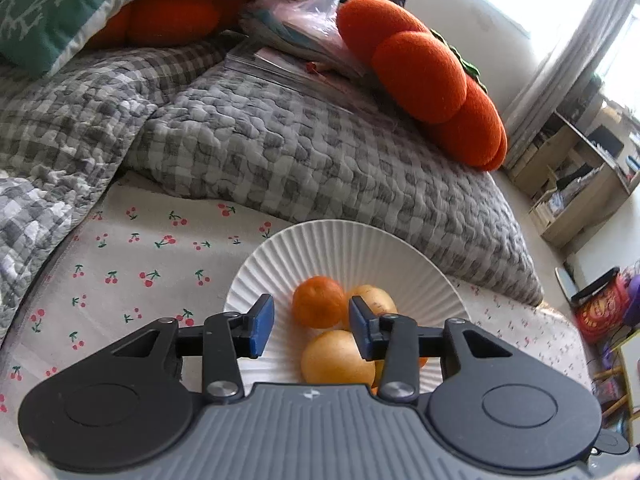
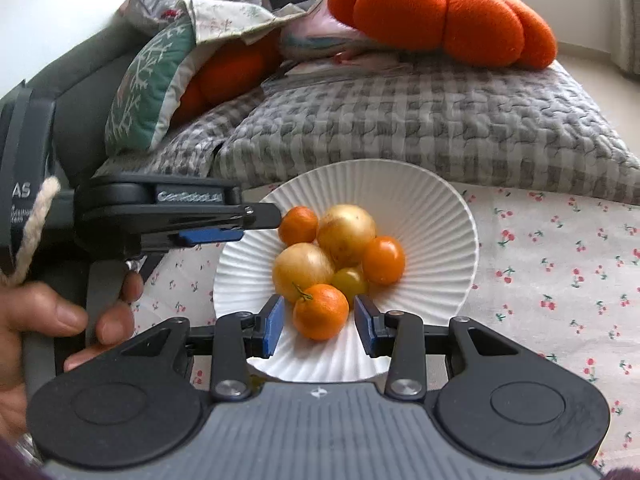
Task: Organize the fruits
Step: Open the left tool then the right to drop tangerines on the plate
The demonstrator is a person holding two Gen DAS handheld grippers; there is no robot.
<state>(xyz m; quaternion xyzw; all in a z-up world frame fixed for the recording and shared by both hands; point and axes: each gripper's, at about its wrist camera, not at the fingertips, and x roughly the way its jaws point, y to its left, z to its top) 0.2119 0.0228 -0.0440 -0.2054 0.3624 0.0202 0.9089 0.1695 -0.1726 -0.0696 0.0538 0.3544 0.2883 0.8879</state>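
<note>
A white plate (image 2: 432, 200) is sitting on a bed, on a sheet with little cherries (image 2: 560, 280). Six fruits are lying in the plate, all bunched up and touching.

The right tool (image 2: 319, 324) is hanging low over the near side of the plate. Its two blue pads are standing a little apart. A small orange (image 2: 321, 312) with a green stem is sitting right between them. There is a thin gap on each side, so the pads are not squeezing it. The orange is resting on the plate.

The left tool (image 1: 311, 330) is reaching in from the left side of the plate. Its pads are a little apart too, and it is holding nothing. Another small orange (image 1: 318, 302) and a yellow fruit (image 1: 338, 358) are lying just past its tips. A hand (image 2: 60, 320) is holding its handle.

It looks like the step of putting fruit in the plate, and the plate looks nearly full.

Next, both tools probably need to be lifting up and back, slowly, so they are not bumping the pile. The round fruits could be rolling if they get knocked.
</note>
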